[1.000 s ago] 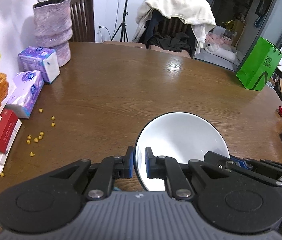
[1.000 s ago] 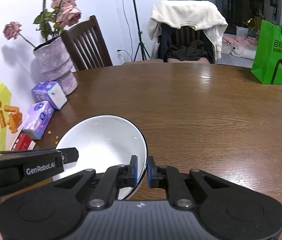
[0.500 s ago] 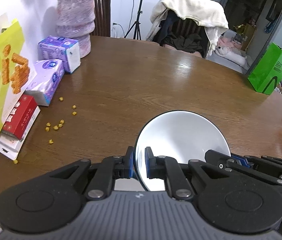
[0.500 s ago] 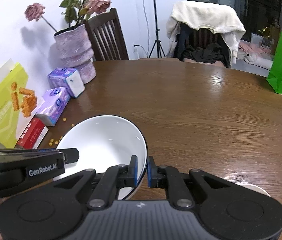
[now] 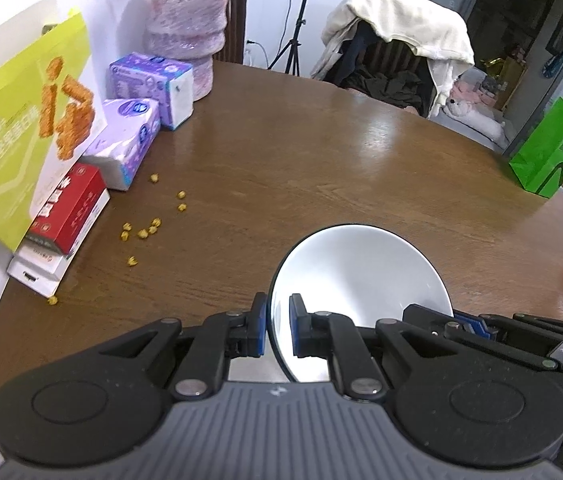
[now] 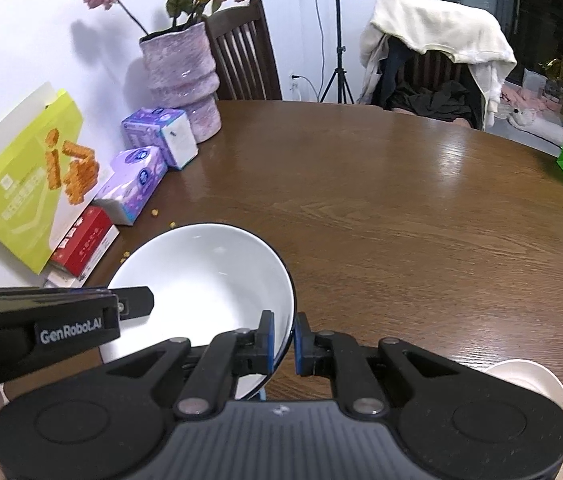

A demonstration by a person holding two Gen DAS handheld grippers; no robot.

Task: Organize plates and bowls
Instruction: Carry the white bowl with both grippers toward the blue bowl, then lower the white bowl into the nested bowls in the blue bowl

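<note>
A white bowl with a dark rim hangs above the brown wooden table, carried between both grippers. My left gripper is shut on the bowl's left rim, with one blue pad inside and one outside. My right gripper is shut on the opposite rim in the same way. In the right wrist view the left gripper's black finger reaches over the bowl from the left. A cream dish lies on the table at the lower right, mostly hidden behind the right gripper's body.
Along the wall on the left stand a purple vase, two tissue packs, a red box and a yellow-green snack bag. Yellow kernels lie scattered beside them. A green bag stands at the far right edge.
Both grippers have carried the bowl to the left, toward the boxes along the wall. The cream dish has come into view at the lower right of the right wrist view.
</note>
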